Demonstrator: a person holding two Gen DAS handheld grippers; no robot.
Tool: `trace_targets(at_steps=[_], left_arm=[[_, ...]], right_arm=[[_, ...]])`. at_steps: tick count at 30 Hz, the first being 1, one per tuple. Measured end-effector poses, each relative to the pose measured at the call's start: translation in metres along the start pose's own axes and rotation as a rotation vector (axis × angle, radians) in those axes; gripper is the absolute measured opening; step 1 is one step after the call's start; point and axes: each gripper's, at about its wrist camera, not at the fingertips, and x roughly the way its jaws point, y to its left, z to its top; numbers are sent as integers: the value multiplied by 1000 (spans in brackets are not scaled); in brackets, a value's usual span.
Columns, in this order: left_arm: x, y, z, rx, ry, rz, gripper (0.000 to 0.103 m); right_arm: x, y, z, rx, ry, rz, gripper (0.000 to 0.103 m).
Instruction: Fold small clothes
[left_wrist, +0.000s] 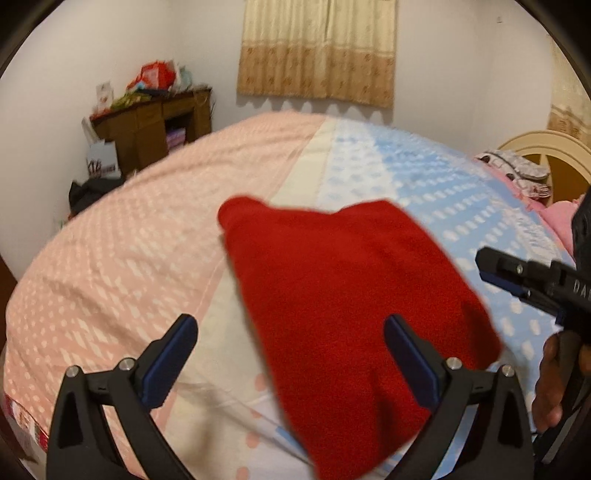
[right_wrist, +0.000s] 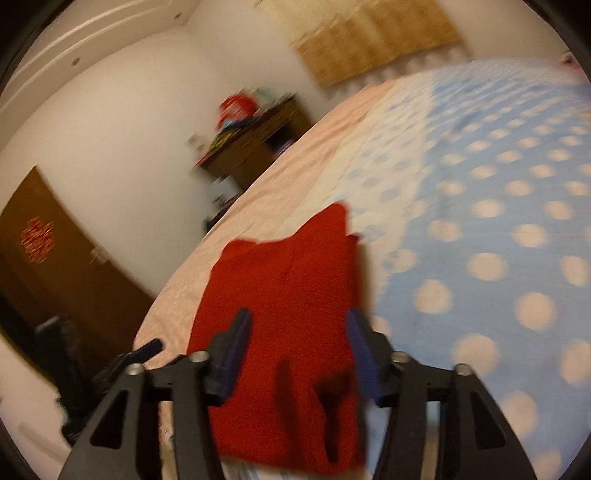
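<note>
Red knitted garment (left_wrist: 343, 295) lying flat on the bed's pink, cream and blue dotted bedspread (left_wrist: 110, 258).
Left gripper (left_wrist: 291, 354) over the garment's near edge, jaws spread wide, empty; right gripper (right_wrist: 299, 354) over the same garment, jaws parted, gripping nothing.

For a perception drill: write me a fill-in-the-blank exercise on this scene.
1. The folded red knit garment lies on a ____.
2. The bedspread under it is pink on one side and ____ on the other.
3. The left gripper has its jaws ____.

Missing words: bed; blue; open
</note>
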Motion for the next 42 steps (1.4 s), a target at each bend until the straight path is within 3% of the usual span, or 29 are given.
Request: trace_targets(at_steps=[5,12,16,42], left_arm=[[-31,-18,8,31,-66,-48,103],[-67,-29,20,43,-157,-79,103],[-76,-31,23,53,-192,-80,103],[-83,-25,20,24,-199,-101,103]], right_arm=[[-45,9,-5,-14,-107,-118,62],[-81,26,4,-64,-192,-193,65],[-87,35,4,-83,-207,-199,66],[-103,74,-3,-180,-236,-209,66]])
